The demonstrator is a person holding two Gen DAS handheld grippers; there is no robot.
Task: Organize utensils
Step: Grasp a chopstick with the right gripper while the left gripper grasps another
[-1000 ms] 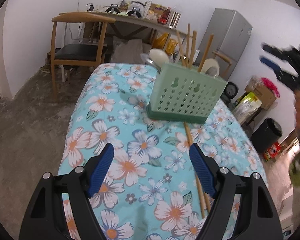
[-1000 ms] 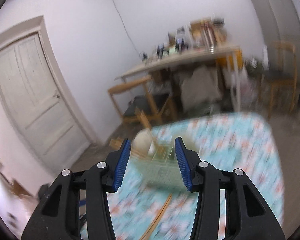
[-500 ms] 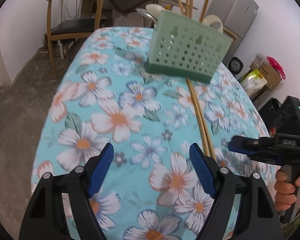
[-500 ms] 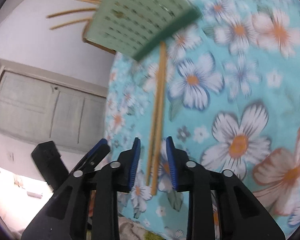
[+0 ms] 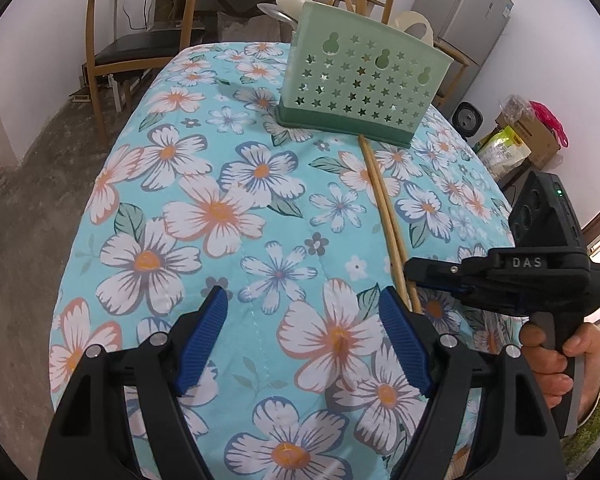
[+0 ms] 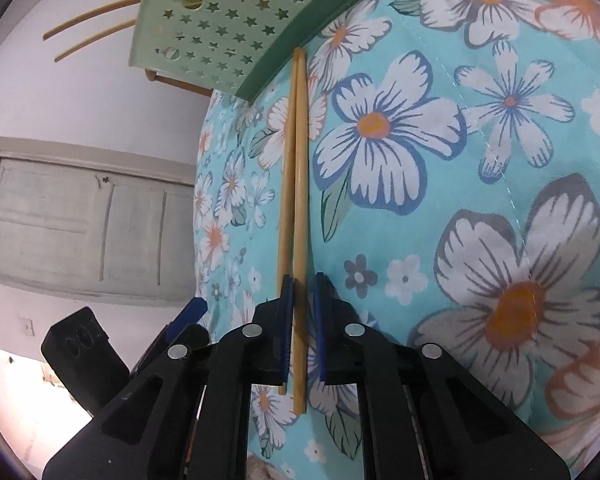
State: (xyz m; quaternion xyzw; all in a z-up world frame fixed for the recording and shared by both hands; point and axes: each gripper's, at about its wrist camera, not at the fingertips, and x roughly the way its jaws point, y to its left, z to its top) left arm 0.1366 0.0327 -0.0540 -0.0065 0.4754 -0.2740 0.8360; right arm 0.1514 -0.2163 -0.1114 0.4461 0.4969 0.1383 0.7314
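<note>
A: Where are the chopsticks (image 6: 296, 184)?
B: On the counter (image 5: 220, 216), far tips against the green basket's (image 5: 360, 84) base. The right gripper's (image 6: 300, 308) jaws are clamped on the near ends; the left gripper's (image 5: 304, 340) jaws stand apart, empty.
A: Risk?
B: One stick sits off-centre and could slip out when lifted.

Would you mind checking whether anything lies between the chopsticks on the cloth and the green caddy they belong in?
Nothing visible does. The chopsticks lie on bare floral tablecloth, far tips touching the green caddy's base, with the right hand-held gripper closed around their near end.
</note>
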